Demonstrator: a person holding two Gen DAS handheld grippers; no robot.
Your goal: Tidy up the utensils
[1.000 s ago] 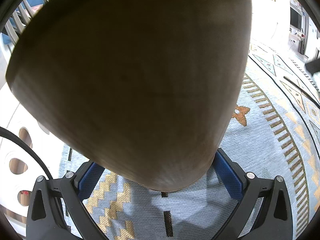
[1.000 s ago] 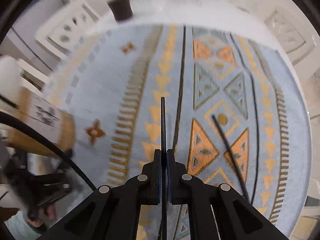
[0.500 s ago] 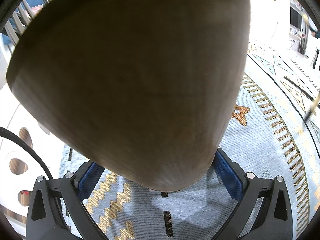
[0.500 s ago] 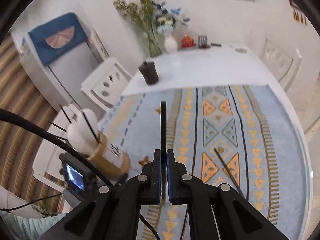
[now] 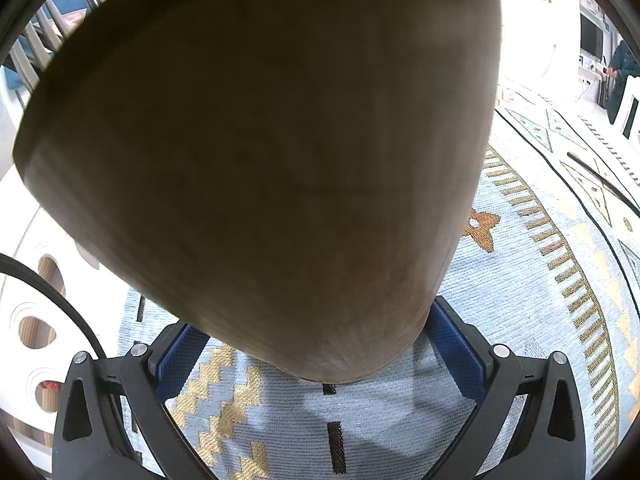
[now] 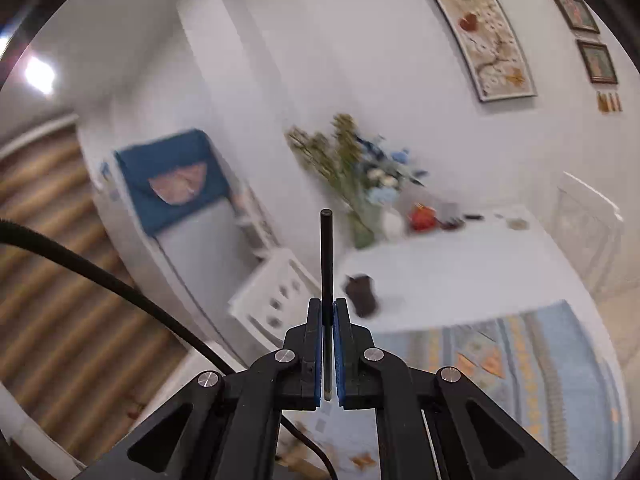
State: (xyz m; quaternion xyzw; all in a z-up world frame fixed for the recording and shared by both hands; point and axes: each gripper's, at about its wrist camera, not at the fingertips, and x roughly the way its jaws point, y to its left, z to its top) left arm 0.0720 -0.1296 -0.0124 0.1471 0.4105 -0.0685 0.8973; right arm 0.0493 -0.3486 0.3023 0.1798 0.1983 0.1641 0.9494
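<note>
chopstick (image 6: 326,256), thin and black, is sticking straight out ahead of the right gripper (image 6: 328,354), whose blue pads (image 6: 318,356) are pressing on it from both sides with the jaws nearly together; its blunt tip is pointing toward the white wall and the vase of flowers (image 6: 362,176) on the far end of the table (image 6: 448,268), and the room in this view is smearing with motion blur. the left gripper (image 5: 316,344) is holding a wide wooden utensil holder (image 5: 260,148) between its blue pads (image 5: 450,346), the jaws standing far apart around the rounded body, which is filling most of the left wrist view and hanging just over the pale blue patterned tablecloth (image 5: 532,312). a second black chopstick (image 5: 600,178) is lying on the cloth far to the right in that view, well apart from the holder. a dark cup (image 6: 362,290) is sitting on the bare white part of the table, and a white chair (image 5: 32,312) is showing beside the table's edge
</note>
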